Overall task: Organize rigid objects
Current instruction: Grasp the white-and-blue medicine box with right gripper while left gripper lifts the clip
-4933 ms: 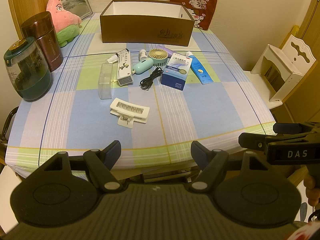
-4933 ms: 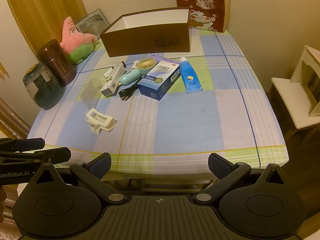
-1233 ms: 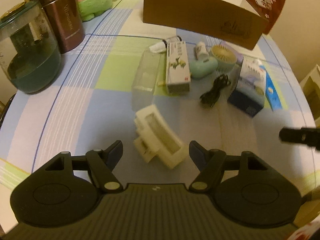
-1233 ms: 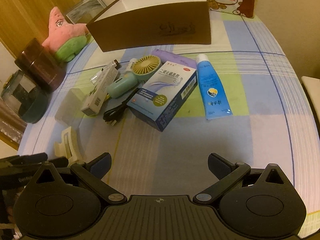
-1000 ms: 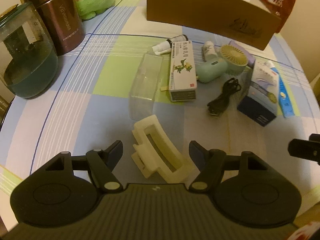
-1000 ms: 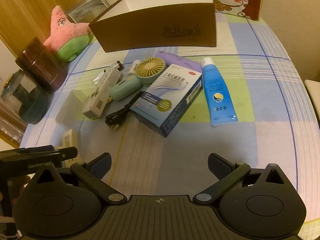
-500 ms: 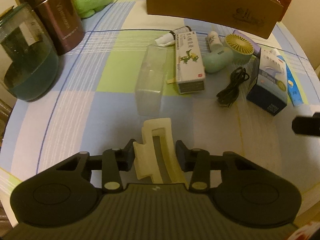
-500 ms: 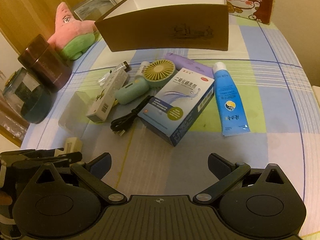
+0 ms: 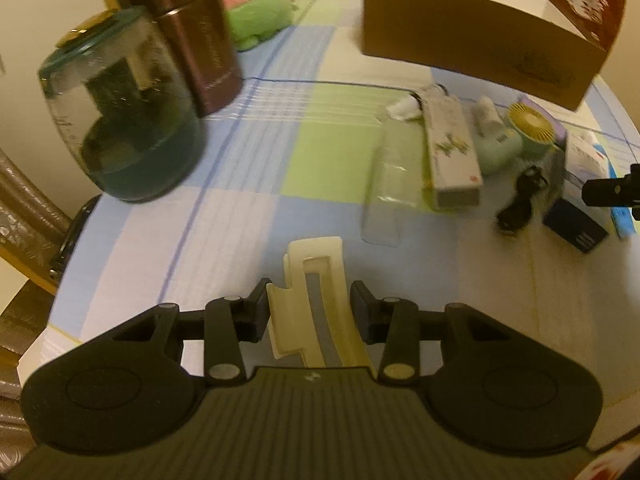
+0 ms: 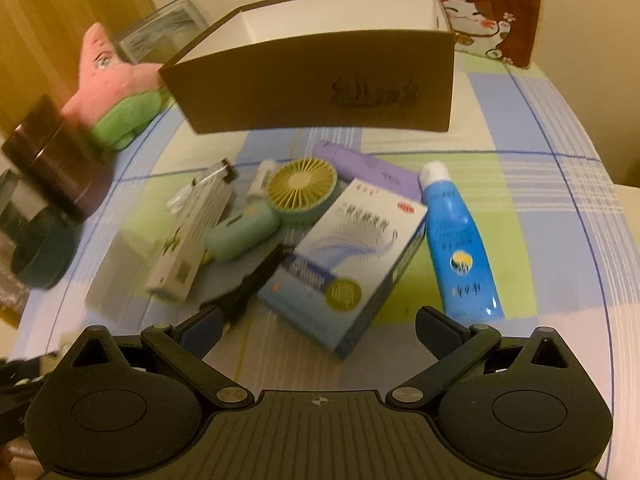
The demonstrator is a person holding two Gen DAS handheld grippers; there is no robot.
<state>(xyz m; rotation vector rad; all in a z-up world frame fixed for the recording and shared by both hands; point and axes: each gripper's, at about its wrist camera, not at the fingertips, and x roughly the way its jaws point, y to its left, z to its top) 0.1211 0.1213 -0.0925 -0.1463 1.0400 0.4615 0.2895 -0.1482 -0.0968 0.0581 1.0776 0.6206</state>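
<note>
Step in hand: first pick of the sort. Your left gripper [image 9: 311, 312] is clamped on the cream hair claw clip [image 9: 316, 300]; both pads press its sides and the clip runs lengthwise between the fingers, its far end poking out past the tips. The clip sits near the table's near edge, over the checked cloth [image 9: 256, 216]; whether it has cleared the cloth I cannot tell from this view.

Your right gripper [image 10: 318, 326] stands wide apart with nothing between its fingers. It hovers just near of the blue-and-white medicine box [image 10: 352, 256], which lies flat in the middle of the clutter, a blue tube [image 10: 460, 240] just to its right, a black cable [image 10: 252, 280] touching its left edge.

Other items to be sorted, all left of the box: green handheld fan [image 10: 280, 200], long white carton [image 10: 188, 240], clear plastic case [image 9: 384, 192]. A purple box [image 10: 368, 168] lies partly under the medicine box.

Target, by my judgement: the open brown box [image 10: 320, 80] at the far side, white inside, no contents visible.

Next move calls for:
- lifting the clip clear, carrying it far and over the brown wall before release; the clutter lies between;
- keeping the grip steady, since the clip is springy and held by its sides;
- closing your right gripper across the medicine box's narrower span, avoiding the cable.
</note>
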